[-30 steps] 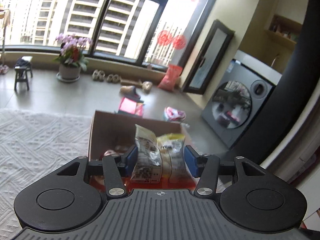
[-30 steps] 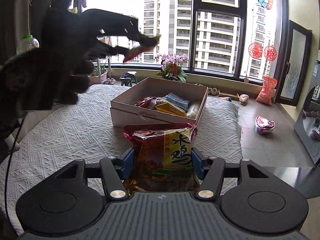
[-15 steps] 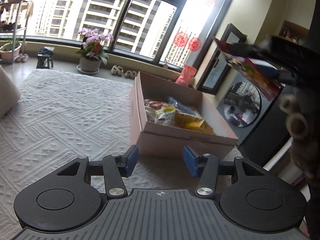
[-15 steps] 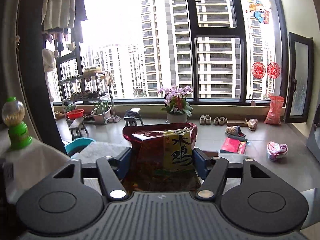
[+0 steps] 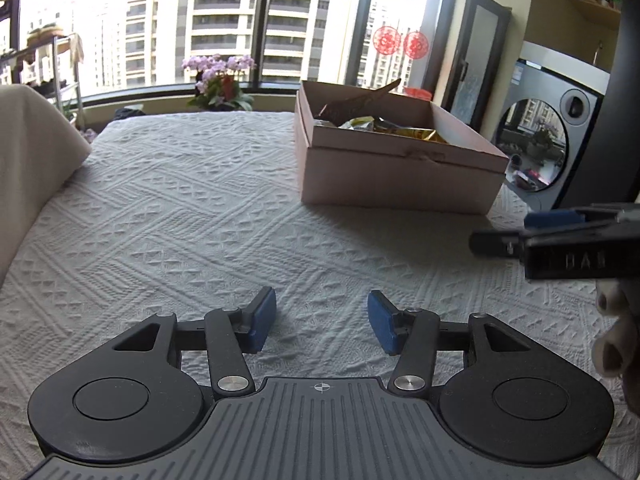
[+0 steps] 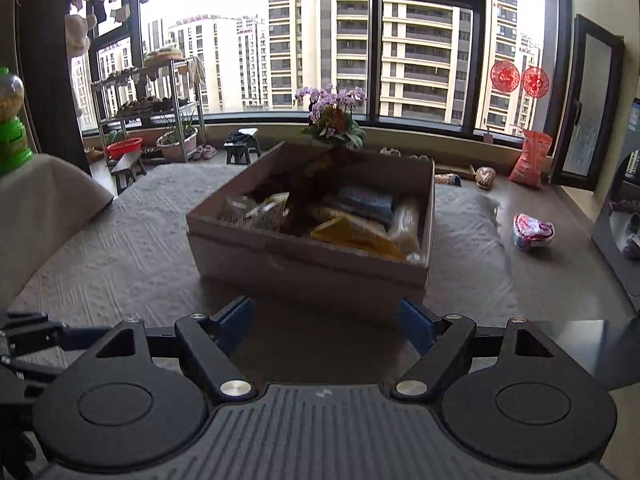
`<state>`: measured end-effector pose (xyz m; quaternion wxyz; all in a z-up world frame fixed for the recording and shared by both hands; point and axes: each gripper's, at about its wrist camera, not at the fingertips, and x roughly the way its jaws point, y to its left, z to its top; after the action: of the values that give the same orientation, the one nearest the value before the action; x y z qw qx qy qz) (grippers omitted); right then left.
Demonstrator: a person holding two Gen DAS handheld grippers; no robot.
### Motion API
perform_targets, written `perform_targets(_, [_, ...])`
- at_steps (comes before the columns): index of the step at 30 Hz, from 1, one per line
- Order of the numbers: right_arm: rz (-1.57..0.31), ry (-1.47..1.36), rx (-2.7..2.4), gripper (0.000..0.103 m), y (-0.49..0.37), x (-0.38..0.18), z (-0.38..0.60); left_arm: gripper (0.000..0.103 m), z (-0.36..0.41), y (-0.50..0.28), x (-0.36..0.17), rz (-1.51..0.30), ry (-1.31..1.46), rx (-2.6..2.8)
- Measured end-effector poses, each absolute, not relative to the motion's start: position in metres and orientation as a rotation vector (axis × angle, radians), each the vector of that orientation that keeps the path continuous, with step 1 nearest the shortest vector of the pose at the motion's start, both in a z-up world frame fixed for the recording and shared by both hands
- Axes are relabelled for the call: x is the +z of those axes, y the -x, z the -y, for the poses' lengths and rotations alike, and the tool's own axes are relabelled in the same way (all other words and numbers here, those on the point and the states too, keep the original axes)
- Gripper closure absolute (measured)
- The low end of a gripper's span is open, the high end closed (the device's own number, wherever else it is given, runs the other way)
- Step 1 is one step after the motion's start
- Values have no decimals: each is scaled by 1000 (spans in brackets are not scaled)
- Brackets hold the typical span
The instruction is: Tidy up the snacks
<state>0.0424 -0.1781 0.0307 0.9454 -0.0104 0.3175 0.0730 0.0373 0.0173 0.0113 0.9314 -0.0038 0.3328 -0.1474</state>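
Both grippers, left [image 5: 322,322] and right [image 6: 326,322], are spread apart and hold nothing. Snacks [image 6: 352,216] lie in an open cardboard box [image 6: 304,268] on a white textured cloth [image 5: 180,200], ahead of both.

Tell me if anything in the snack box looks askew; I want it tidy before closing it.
Yes. A dark red snack packet stands tilted in the cardboard box, its corner poking above the rim, while the other packets lie flat. Both grippers' jaws are open and empty.
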Motion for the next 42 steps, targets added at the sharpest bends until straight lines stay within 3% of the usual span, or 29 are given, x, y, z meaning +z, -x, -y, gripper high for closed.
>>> perform_targets(6, [-714, 0, 107, 22, -11, -11, 175, 38, 3, -33, 8, -673, -50, -257])
perform_targets(13, [-712, -26, 42, 13, -9, -13, 180, 38, 13, -29, 5, -656, -71, -221])
perform_targets(22, [-667, -32, 22, 9, -2, -17, 182, 36, 17, -26, 3, -644, -85, -210])
perform_targets(42, [-668, -32, 22, 8, -3, -16, 182, 36, 18, -26, 4, -643, -91, -207])
